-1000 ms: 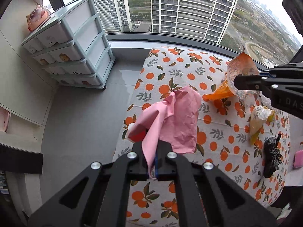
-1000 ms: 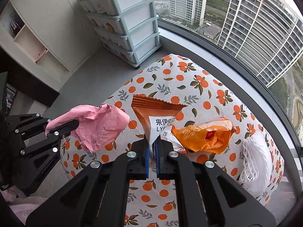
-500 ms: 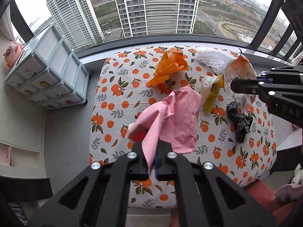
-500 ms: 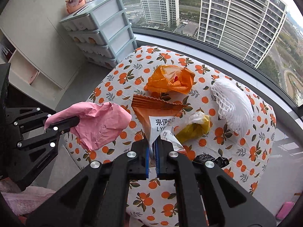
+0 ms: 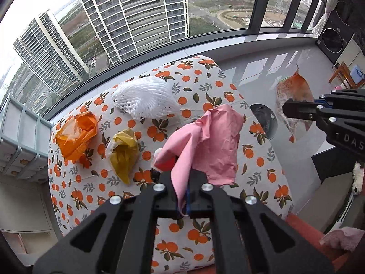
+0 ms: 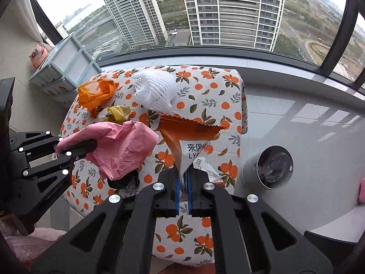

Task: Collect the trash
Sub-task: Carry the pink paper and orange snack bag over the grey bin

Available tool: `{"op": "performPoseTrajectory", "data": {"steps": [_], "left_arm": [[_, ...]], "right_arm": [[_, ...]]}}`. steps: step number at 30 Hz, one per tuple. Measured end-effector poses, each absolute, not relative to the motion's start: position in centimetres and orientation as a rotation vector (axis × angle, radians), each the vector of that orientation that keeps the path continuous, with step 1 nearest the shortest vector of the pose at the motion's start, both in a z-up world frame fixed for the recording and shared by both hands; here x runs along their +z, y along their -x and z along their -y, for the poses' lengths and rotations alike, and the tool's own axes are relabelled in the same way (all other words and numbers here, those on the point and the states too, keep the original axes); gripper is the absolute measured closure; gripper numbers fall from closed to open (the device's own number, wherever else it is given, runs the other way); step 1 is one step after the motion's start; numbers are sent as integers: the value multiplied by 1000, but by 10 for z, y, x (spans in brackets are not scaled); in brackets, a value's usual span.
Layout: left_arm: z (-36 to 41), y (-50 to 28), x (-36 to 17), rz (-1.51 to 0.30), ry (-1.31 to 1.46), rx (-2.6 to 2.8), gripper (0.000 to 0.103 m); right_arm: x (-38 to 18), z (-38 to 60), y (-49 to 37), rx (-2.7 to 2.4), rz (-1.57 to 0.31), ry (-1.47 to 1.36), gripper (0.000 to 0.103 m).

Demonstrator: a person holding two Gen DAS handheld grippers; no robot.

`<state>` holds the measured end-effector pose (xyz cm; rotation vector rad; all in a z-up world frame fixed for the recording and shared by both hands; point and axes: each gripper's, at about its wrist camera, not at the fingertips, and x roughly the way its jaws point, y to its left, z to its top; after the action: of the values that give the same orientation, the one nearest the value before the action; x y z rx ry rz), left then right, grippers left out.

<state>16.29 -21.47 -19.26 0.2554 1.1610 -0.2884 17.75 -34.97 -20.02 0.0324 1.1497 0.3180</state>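
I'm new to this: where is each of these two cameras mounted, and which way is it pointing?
Left wrist view: sits on the left gripper, looking steeply down along its fingers at the pink paper it pinches, over the orange-print table; the right gripper shows at right.
Right wrist view: sits on the right gripper, looking down at its orange snack bag, with the bin on the floor; the left gripper shows at left.
Shared: table, white foam net, both held pieces.

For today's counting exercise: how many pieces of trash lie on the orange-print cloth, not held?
4: orange bag, yellow bag, white foam net, and black bag partly hidden under the held pink paper.
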Motion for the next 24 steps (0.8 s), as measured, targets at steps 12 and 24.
{"op": "performPoseTrajectory", "data": {"steps": [12, 24], "left_arm": [[480, -204, -294, -1277, -222, -442, 99], [555, -254, -456, -1386, -219, -299, 99]], "right_arm": [[-286, 606, -190, 141, -1245, -101, 98], [-449, 667, -267, 184, -1305, -119, 98]]}}
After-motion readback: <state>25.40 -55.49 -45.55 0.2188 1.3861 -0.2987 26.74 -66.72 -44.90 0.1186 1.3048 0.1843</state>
